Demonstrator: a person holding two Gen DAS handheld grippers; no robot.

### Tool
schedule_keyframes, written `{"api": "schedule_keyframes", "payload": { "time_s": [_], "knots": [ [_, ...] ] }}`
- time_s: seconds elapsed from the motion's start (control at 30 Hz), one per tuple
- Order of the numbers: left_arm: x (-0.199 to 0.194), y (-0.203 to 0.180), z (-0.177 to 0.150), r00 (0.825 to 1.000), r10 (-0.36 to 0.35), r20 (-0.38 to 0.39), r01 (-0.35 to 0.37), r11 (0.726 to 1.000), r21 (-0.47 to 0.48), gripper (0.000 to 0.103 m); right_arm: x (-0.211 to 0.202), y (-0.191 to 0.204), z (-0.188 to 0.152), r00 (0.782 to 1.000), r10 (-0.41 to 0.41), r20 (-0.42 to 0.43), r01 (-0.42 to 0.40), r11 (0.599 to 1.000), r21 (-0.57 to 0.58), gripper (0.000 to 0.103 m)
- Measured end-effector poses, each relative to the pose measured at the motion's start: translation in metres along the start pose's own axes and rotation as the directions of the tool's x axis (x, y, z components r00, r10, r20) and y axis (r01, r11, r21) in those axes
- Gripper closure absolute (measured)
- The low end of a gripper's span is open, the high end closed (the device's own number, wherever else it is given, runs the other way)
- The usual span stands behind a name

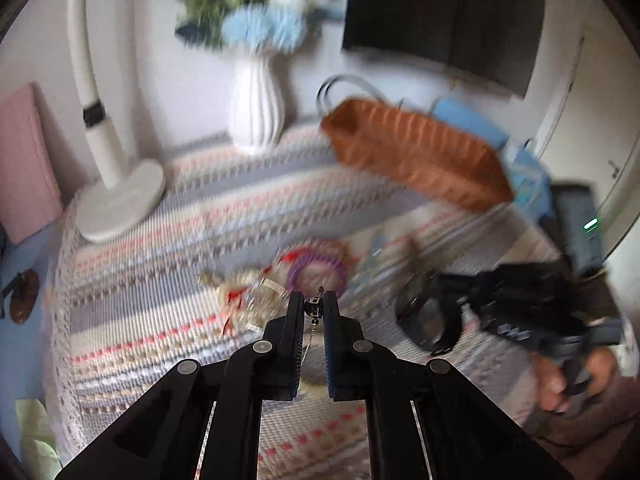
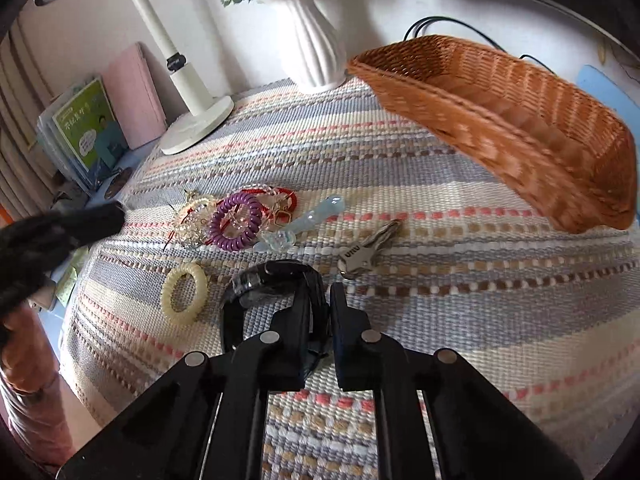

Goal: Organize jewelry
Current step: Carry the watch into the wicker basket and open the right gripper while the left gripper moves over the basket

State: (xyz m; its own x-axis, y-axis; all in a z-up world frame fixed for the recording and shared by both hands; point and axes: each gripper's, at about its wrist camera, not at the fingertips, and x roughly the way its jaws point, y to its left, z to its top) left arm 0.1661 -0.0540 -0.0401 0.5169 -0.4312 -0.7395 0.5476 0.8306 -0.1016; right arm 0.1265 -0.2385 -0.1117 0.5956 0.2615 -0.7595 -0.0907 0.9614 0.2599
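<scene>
My left gripper [image 1: 313,307] is shut on a small dark pendant with a thin silver chain [image 1: 308,340] hanging between its fingers, above the striped cloth. My right gripper [image 2: 322,296] is shut on the strap of a black wristwatch [image 2: 268,280], held just above the cloth; it also shows in the left wrist view [image 1: 432,316]. A pile of jewelry lies on the cloth: a purple coil band [image 2: 236,222], red cords [image 2: 280,196], clear beads [image 2: 192,216], a pale blue hair clip [image 2: 304,220], a cream coil band [image 2: 185,294] and keys [image 2: 362,254]. An empty wicker basket [image 2: 520,120] stands at the back right.
A white vase [image 2: 316,48] with blue flowers and a white lamp base [image 2: 196,124] stand at the back of the striped cloth [image 2: 460,312]. Books [image 2: 88,132] and a pink case lean at the left. A dark screen [image 1: 440,16] hangs on the wall.
</scene>
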Motion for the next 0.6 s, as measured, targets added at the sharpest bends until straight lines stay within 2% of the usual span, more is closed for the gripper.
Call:
{"api": "schedule_keyframes", "payload": {
  "time_s": [0.13, 0.33, 0.5, 0.6],
  "knots": [
    [-0.027, -0.015, 0.01, 0.998, -0.036, 0.054, 0.035, 0.999, 0.016, 0.094, -0.021, -0.006, 0.002, 0.999, 0.032, 0.044, -0.033, 0.999, 0.017, 0.091],
    [-0.039, -0.039, 0.034, 0.993, -0.072, 0.093, 0.068, 0.996, 0.049, 0.094, -0.055, -0.023, 0.011, 0.992, 0.002, 0.128, -0.007, 0.999, 0.038, 0.091],
    [-0.035, -0.071, 0.075, 0.986, -0.116, 0.123, 0.102, 0.988, 0.116, 0.094, -0.091, -0.057, 0.033, 0.972, -0.069, 0.224, 0.048, 0.994, 0.098, 0.091],
    [-0.018, -0.093, 0.112, 0.977, -0.164, 0.14, 0.142, 0.978, 0.152, 0.094, -0.104, -0.091, 0.056, 0.952, -0.15, 0.268, 0.106, 0.98, 0.17, 0.091]
  ]
}}
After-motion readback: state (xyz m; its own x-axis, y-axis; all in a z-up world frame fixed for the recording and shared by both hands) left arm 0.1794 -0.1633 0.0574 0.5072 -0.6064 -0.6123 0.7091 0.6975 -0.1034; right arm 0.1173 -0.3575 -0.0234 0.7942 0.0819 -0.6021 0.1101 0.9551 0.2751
